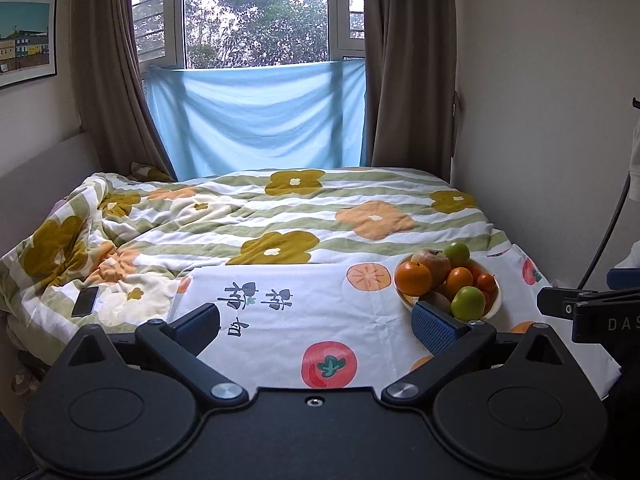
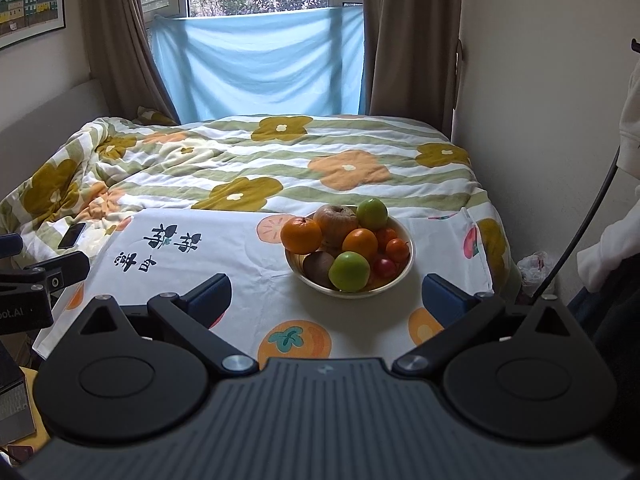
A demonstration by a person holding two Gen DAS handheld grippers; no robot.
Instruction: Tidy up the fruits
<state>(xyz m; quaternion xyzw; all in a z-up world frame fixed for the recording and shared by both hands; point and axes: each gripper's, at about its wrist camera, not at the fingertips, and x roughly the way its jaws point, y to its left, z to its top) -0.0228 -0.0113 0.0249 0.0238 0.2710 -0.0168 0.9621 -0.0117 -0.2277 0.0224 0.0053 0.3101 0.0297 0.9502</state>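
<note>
We see all the fruit heaped in one bowl (image 2: 394, 276) on the printed cloth (image 2: 248, 276), which lies over the table at the foot of the bed (image 2: 280, 152). No loose fruit shows on the cloth (the flat orange and red shapes are only its print). That fits two stages: fruit gathered into the bowl as the task wants, or a full bowl waiting to be sorted out onto the cloth. We cannot say which.

The bowl sits just ahead of our right claw (image 2: 326, 294), nearly centred between its fingers. From our left claw (image 1: 316, 322) it lies ahead and to the right, just past the right finger.

In the bowl we count two green apples (image 2: 349, 271), a large orange (image 2: 301, 235) with a smaller one (image 2: 360, 243) beside it, a brownish apple (image 2: 336, 222) at the back, a dark brown fruit (image 2: 318, 266) at the front left, and a few small red ones (image 2: 397, 249) on the right.

Both claws are spread wide and hold nothing.

A phone (image 1: 85, 301) lies on the quilt, far left of our left claw.
</note>
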